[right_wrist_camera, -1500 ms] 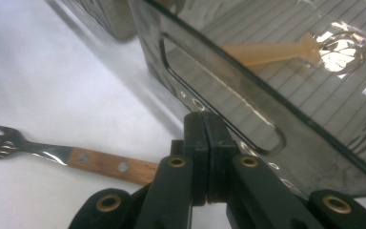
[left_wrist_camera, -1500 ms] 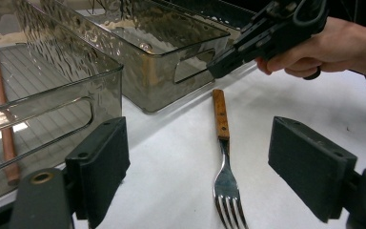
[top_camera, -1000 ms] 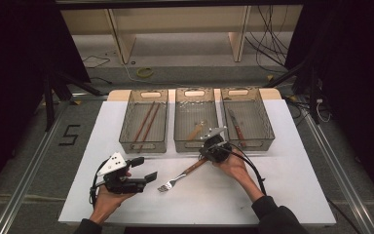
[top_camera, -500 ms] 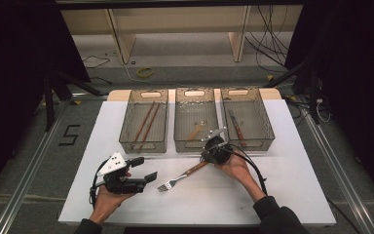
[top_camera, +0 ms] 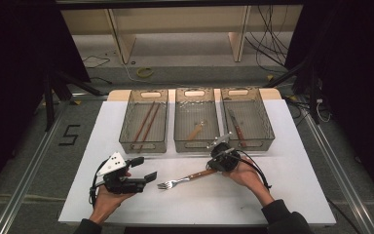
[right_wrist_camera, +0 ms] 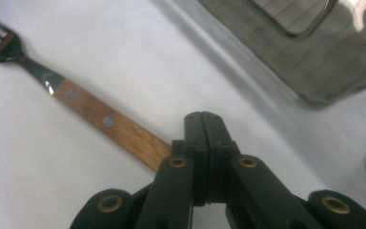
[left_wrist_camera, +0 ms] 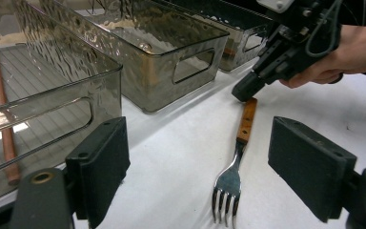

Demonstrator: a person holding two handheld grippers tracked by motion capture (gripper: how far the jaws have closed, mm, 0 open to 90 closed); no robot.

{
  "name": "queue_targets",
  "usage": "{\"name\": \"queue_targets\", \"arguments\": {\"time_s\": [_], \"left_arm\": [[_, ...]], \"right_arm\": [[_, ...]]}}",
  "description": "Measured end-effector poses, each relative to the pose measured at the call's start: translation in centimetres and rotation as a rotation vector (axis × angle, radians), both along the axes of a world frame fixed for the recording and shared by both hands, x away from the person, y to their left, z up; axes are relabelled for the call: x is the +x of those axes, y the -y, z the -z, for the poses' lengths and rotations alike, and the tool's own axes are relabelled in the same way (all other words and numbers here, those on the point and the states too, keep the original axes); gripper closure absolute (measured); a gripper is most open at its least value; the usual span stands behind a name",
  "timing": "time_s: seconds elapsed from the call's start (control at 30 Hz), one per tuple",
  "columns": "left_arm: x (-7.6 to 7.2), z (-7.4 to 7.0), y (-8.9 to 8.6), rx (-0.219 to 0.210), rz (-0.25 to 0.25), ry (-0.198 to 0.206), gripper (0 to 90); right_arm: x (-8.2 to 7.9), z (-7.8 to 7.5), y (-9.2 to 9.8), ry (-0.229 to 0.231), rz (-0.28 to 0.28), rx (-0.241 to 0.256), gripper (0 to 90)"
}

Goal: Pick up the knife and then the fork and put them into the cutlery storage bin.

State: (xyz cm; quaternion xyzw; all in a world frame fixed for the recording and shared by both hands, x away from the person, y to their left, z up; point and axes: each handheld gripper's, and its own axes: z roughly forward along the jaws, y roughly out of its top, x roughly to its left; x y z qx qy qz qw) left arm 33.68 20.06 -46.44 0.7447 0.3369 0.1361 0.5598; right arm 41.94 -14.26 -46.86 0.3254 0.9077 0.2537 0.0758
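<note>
A fork point(top_camera: 185, 179) with a wooden handle lies flat on the white table point(top_camera: 292, 195), tines toward the person's left. My right gripper point(top_camera: 214, 168) is shut, and its tip rests at the end of the handle. In the right gripper view the jaws point(right_wrist_camera: 203, 119) are pressed together over the end of the fork's handle point(right_wrist_camera: 105, 121). My left gripper point(top_camera: 145, 168) is held open just left of the tines. The left gripper view shows the fork point(left_wrist_camera: 240, 143) on the table between and beyond the open left gripper point(left_wrist_camera: 198, 167), with the right gripper point(left_wrist_camera: 245, 90) farther off.
Three clear bins stand in a row behind the fork. The left bin point(top_camera: 142, 146) holds chopsticks point(top_camera: 146, 122). A wooden-handled utensil point(top_camera: 195, 130) lies in the middle bin point(top_camera: 196, 145). The right bin point(top_camera: 268, 131) holds a knife point(top_camera: 236, 127).
My right gripper has come down slightly toward the fork's handle end. The fork and the left gripper have stayed in place.
</note>
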Motion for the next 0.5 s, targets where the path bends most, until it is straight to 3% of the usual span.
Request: {"name": "queue_targets", "arguments": {"time_s": [0.37, 0.43, 0.5], "left_arm": [[0.0, 0.0, 0.0, -0.002, -0.001, 0.000, 20.8], [0.0, 0.0, 0.0, -0.003, -0.001, -0.001, 20.8], [0.0, 0.0, 0.0, -0.003, -0.001, -0.001, 20.8]], "right_arm": [[-2.7, -0.7, 1.1, -0.030, -0.035, 0.004, 90.0], [-3.2, -0.8, 1.1, -0.059, -0.057, 0.010, 90.0], [-3.7, -0.8, 0.9, -0.054, -0.077, -0.002, 90.0]]}}
